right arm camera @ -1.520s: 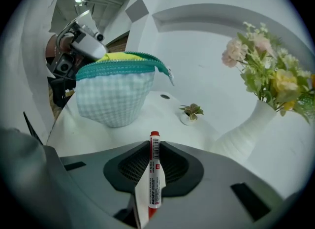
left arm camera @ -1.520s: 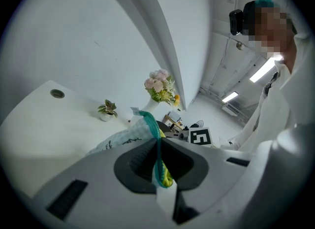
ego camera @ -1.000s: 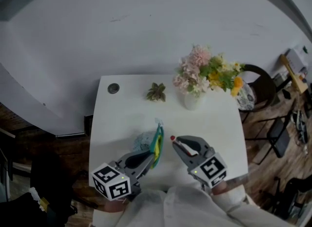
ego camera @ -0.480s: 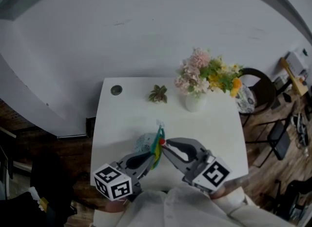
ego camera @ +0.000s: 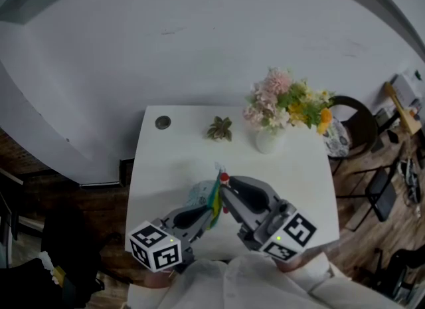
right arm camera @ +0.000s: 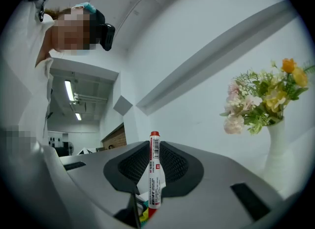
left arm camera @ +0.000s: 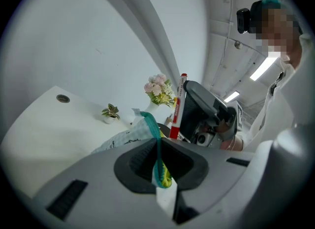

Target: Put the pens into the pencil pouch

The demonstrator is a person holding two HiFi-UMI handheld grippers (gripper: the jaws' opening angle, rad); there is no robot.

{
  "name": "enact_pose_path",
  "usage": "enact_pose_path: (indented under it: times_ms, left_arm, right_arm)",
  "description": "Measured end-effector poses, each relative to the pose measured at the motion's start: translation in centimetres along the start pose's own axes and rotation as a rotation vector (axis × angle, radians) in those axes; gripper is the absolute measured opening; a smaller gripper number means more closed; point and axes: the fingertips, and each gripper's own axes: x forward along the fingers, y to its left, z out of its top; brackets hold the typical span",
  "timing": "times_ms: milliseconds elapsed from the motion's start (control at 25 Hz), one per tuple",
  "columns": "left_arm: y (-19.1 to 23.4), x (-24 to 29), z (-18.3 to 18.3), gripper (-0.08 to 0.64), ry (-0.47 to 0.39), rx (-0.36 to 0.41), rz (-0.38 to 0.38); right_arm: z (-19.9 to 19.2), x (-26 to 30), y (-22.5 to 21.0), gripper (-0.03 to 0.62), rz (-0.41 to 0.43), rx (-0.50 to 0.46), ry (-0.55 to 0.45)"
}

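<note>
White tabletop [ego camera: 166, 161] is seen from above, set against a pale wall, with dark wooden flooring on both sides. At the back of the table stand a vase of pink, yellow and orange flowers [ego camera: 285, 105] and a small potted plant [ego camera: 220, 128], and a dark round disc [ego camera: 163, 123] is set near the far left corner.

A marker [right arm camera: 154, 174] is clamped between the jaws of the right gripper [right arm camera: 153, 166] and is held lengthwise along them, so that its red cap juts out past the jaw tips. In the head view the capped end is brought right up beside the top of the pencil pouch [ego camera: 199, 193], at the pouch's teal edge – whether the two touch cannot be told. From the left gripper view the marker is seen upright, just to the right of the pouch's raised edge.

The marker is shown with a white barrel, a red cap, a barcode below the cap and a red block of print lower down.

The pouch is pinched by the left gripper [left arm camera: 158, 161] – its jaws are closed on the teal edging, with a yellow-green strip caught alongside. Pale fabric with dark print is seen hanging away from the jaws towards the table.
</note>
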Motion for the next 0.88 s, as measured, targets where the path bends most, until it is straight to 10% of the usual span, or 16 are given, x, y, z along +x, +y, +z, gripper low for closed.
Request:
enact_pose_path:
  times_ms: [880]
  left_arm:
    - [0.6, -0.6, 0.6, 0.031, -0.030, -0.024, 0.010]
  right_arm:
    - [0.0, 1.3, -0.1, 0.060, 0.059, 0.036, -0.185]
